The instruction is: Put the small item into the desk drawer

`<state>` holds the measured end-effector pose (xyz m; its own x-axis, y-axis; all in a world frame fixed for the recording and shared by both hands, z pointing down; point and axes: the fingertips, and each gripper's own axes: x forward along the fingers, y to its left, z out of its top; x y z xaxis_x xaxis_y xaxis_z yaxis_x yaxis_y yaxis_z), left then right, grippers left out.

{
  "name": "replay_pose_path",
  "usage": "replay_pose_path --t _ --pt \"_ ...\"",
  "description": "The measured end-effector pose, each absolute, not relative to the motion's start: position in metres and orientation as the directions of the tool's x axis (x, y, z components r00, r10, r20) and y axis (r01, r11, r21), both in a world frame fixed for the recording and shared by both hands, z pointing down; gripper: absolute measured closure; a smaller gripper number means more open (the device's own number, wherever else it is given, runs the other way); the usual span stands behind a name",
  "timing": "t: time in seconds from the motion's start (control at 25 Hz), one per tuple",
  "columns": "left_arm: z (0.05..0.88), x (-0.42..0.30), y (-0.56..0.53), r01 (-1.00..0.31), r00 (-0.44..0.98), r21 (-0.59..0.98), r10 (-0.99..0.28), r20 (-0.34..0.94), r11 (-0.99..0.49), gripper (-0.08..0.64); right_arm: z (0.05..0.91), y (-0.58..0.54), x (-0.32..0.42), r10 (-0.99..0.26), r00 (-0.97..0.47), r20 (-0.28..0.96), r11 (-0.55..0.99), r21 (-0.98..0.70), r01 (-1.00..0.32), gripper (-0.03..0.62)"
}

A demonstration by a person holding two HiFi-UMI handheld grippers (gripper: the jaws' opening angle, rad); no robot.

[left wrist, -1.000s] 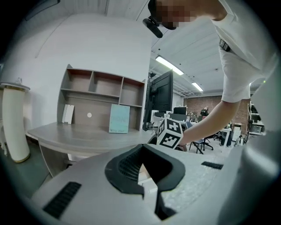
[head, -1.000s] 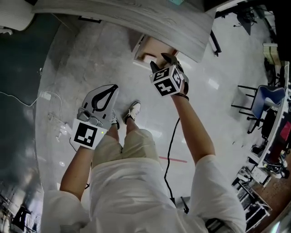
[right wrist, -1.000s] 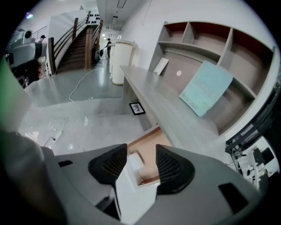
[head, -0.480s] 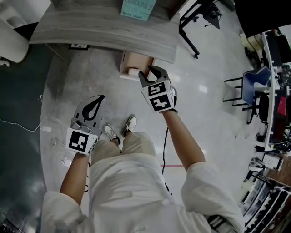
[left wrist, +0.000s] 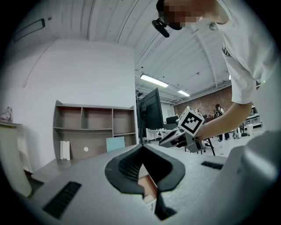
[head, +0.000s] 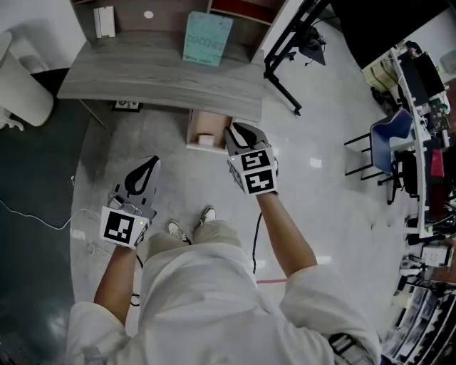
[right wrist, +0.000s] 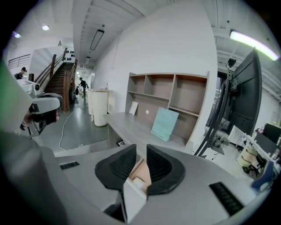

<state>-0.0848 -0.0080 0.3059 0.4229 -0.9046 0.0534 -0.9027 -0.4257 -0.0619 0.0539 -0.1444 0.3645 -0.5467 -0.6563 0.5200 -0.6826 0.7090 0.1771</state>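
White in colour, the small block-shaped item (head: 205, 140) lies inside the open pale-wood drawer (head: 214, 121), toward its pulled-out end, below the front edge of the grey wood-grain desk (head: 157, 78); the right gripper (head: 235, 128) hangs above the drawer, clear of the item; its jaws have just been closing and stand a narrow gap apart with nothing between them; the left gripper (head: 152, 161) hovers over the pale floor (head: 320, 185), well apart from the drawer, jaw tips pressed together, empty; a flat teal card (head: 208, 39) leans upright against the brown shelf unit (head: 164, 11) at the desk's back.
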Motion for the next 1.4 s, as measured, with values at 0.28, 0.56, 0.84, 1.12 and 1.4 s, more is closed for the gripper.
replay_pose_path --t 0.28,0.56,0.84,1.12,1.4 --pt "0.271 -0.085 -0.009 -0.907 0.412 -0.096 -0.911 -0.002 -0.410 0.555 0.323 -0.147 0.072 -0.701 -0.574 0.423 0.674 0.129 -0.728 0.586" --pt "0.250 -0.082 -0.013 -0.911 0.399 -0.127 -0.917 -0.022 -0.393 0.555 0.294 -0.154 0.087 -0.716 -0.597 0.363 0.664 0.089 -0.743 0.594" --pt "0.225 -0.089 -0.025 -0.915 0.383 -0.159 -0.922 -0.051 -0.371 0.555 0.264 -0.168 0.101 -0.739 -0.604 0.300 0.643 0.047 -0.764 0.594" --pt "0.207 -0.098 -0.036 -0.920 0.373 -0.160 -0.924 -0.082 -0.357 0.555 0.250 -0.165 0.126 -0.756 -0.598 0.266 0.618 -0.012 -0.786 0.594" --pt "0.190 -0.108 -0.056 -0.929 0.356 -0.155 -0.927 -0.118 -0.337 0.555 0.227 -0.172 0.137 -0.757 -0.616 0.217 0.628 -0.016 -0.778 0.594"
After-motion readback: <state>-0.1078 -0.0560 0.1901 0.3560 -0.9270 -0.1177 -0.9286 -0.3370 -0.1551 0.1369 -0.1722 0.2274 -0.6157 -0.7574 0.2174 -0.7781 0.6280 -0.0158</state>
